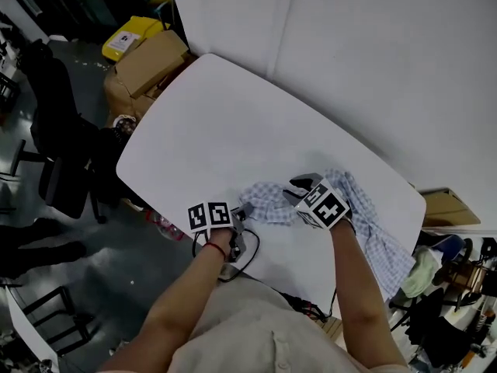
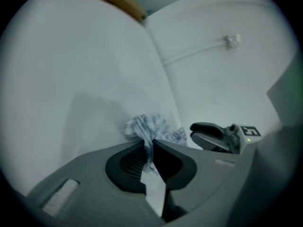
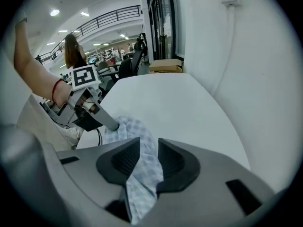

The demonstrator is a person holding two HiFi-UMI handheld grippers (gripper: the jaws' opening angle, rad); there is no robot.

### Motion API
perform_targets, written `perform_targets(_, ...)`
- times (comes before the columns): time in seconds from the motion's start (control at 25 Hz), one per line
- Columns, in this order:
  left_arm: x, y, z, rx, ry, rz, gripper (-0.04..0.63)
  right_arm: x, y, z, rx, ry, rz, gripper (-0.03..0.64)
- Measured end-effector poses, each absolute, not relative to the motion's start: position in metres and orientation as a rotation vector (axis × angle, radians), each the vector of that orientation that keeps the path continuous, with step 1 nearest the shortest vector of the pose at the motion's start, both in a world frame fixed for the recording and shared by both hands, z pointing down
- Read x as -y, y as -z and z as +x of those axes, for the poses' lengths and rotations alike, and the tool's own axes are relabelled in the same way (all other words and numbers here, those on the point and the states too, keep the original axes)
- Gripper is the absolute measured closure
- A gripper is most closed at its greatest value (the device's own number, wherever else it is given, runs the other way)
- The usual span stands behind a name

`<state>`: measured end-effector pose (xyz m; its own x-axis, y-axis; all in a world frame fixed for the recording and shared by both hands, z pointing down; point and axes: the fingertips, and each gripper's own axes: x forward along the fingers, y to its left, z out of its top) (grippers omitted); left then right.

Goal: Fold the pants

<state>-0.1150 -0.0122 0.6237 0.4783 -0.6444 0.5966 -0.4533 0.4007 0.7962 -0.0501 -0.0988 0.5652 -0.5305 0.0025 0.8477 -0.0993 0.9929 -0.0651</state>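
Observation:
Blue-and-white checked pants (image 1: 365,224) lie bunched near the front right of the white table (image 1: 233,115), one end trailing off toward the right edge. My left gripper (image 1: 242,212) is at the cloth's left end; in the left gripper view it (image 2: 147,143) is shut on a thin pinch of the pants (image 2: 150,124). My right gripper (image 1: 299,186) sits on the middle of the heap. In the right gripper view its jaws (image 3: 149,148) stand apart, with a fold of the pants (image 3: 135,129) running loosely between them. The left gripper (image 3: 102,119) shows there, holding the cloth's far end.
A white wall panel (image 1: 373,53) runs along the table's far side. Cardboard boxes (image 1: 147,61) and a yellow bin (image 1: 132,33) stand on the floor at the back left, and a black office chair (image 1: 62,154) at the left. A black cable (image 1: 245,255) loops at the table's front edge.

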Motion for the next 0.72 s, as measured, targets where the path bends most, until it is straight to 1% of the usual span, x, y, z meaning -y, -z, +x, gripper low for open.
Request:
perform_targets(0.08,0.032,-0.587,-0.12,1.137,0.109,1.485,0.557,0.107,-0.556,-0.05,2.161,-0.149,0.107,0.488)
perform_targets(0.24,0.063,-0.476,-0.137,1.153,0.038,2.072,0.558,0.131,-0.526,-0.05,2.278,-0.213,0.226,0.496)
perform_targets(0.28,0.062,-0.462,-0.144,1.185,0.004,2.146,0.558,0.134,-0.518,-0.05,2.304,-0.229,0.247,0.5)
perform_targets(0.36,0.049,-0.482,-0.165,1.237,-0.061,2.068,0.558,0.134,-0.51,-0.052,2.329,-0.252,0.256,0.5)
perform_targets(0.48,0.01,-0.575,-0.19,1.163,0.042,1.653,0.557,0.122,-0.52,-0.062,2.291,-0.227,0.19,0.492)
perform_targets(0.56,-0.011,-0.614,-0.195,1.138,0.069,1.508,0.557,0.112,-0.533,-0.076,2.244,-0.171,0.115,0.475)
perform_targets(0.72,-0.022,-0.632,-0.188,1.117,-0.012,1.497,0.557,0.109,-0.555,-0.118,2.168,-0.043,-0.02,0.453)
